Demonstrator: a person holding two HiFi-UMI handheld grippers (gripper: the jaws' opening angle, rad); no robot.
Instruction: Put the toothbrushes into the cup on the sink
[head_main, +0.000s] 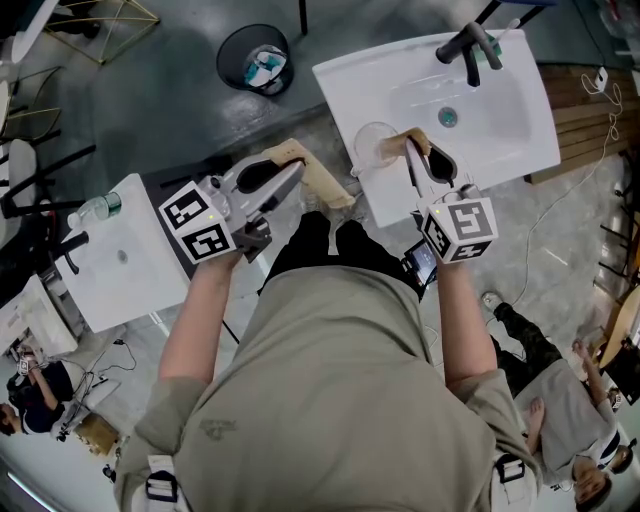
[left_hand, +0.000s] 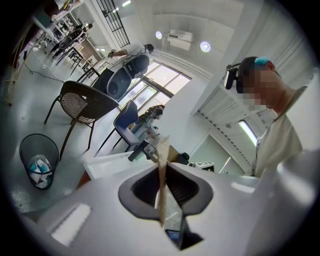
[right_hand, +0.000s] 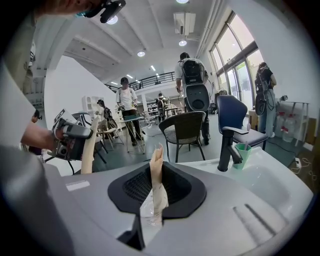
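Note:
A white sink (head_main: 520, 135) lies ahead on the right, with a clear cup (head_main: 372, 143) on its near left corner. My right gripper (head_main: 418, 158) is shut on a beige paper-wrapped toothbrush (head_main: 412, 141) whose end hangs just over the cup's right rim. In the right gripper view that toothbrush (right_hand: 156, 172) stands up between the jaws, with the clear cup (right_hand: 149, 216) below them. My left gripper (head_main: 290, 181) is left of the sink, off its edge, shut on a second beige wrapped toothbrush (head_main: 318, 178). Edge-on, this toothbrush (left_hand: 162, 172) sits in the left gripper (left_hand: 163, 167) jaws.
A black faucet (head_main: 468, 44) and a small green cup (right_hand: 243, 152) stand at the sink's far side. A black bin (head_main: 255, 58) sits on the floor beyond. A smaller white sink (head_main: 125, 265) with a bottle (head_main: 98, 208) is at the left. People sit at the lower corners.

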